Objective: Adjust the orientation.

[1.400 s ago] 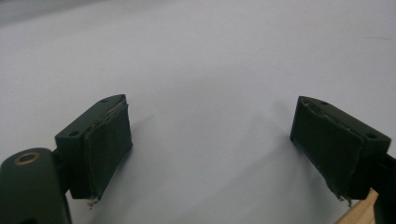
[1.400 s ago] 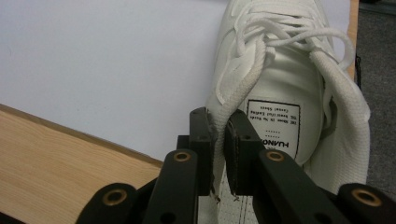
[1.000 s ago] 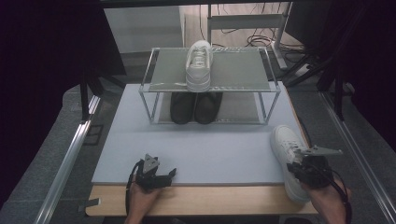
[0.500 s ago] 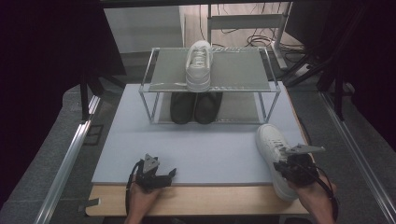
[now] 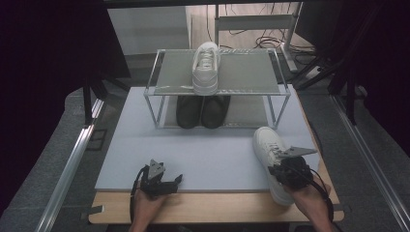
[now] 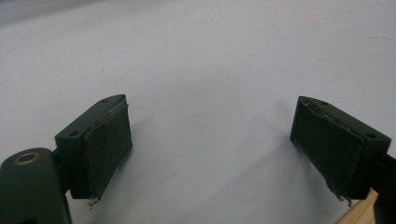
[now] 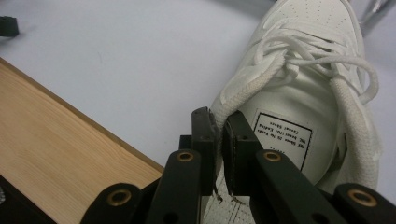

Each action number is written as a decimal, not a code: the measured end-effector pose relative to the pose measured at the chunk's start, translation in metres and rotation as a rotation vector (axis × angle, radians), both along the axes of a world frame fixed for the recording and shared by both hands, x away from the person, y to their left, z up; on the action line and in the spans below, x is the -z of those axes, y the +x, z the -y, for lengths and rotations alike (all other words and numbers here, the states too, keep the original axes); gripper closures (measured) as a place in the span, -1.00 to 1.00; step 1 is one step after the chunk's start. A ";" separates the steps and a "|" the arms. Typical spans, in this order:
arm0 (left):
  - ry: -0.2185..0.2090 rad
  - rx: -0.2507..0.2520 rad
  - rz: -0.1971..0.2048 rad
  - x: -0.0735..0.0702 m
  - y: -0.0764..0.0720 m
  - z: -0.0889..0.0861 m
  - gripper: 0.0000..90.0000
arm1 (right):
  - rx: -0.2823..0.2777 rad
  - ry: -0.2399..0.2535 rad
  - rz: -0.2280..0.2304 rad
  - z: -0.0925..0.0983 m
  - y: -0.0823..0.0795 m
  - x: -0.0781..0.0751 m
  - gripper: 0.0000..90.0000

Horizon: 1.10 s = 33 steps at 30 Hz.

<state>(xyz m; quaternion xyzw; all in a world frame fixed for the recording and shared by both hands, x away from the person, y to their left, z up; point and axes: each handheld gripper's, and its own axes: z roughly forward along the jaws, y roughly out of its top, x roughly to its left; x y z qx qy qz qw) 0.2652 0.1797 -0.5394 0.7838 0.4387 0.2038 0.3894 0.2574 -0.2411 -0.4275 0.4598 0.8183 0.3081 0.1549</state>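
A white lace-up sneaker (image 5: 267,144) lies on the pale mat at the front right, toe pointing away from me. My right gripper (image 5: 286,170) is shut on it. In the right gripper view the two jaws pinch the inner side wall of the sneaker (image 7: 299,88) at its collar, and the right gripper (image 7: 218,125) shows almost no gap. A matching white sneaker (image 5: 205,67) stands on the top shelf of a wire rack (image 5: 251,72). My left gripper (image 5: 167,181) rests at the mat's front edge. In its own view the left gripper (image 6: 210,140) is open, with only bare mat between the jaws.
A pair of black shoes (image 5: 200,111) sits on the rack's lower level. The pale mat (image 5: 193,150) covers a wooden table whose bare edge (image 5: 217,208) runs along the front. Metal rails (image 5: 67,169) flank the table on both sides.
My right gripper has slid left along the mat with the white sneaker in it, away from the right edge. The left gripper has stayed put.
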 end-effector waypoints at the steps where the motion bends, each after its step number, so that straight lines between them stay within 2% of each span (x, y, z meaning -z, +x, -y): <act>1: 0.000 0.000 0.000 0.000 0.000 0.000 -0.73 | -0.007 0.001 0.001 -0.002 0.001 0.000 0.87; 23: -0.002 -0.002 -0.002 0.000 0.000 0.000 -0.73 | -0.186 0.038 -0.011 -0.076 0.009 0.003 0.86; 30: -0.003 -0.002 0.000 0.000 0.000 0.000 -0.73 | -0.191 0.065 -0.032 -0.070 0.013 0.003 0.64; 33: 0.004 0.003 -0.002 0.000 0.000 0.000 -0.73 | -0.187 0.091 -0.024 -0.062 0.011 -0.004 0.56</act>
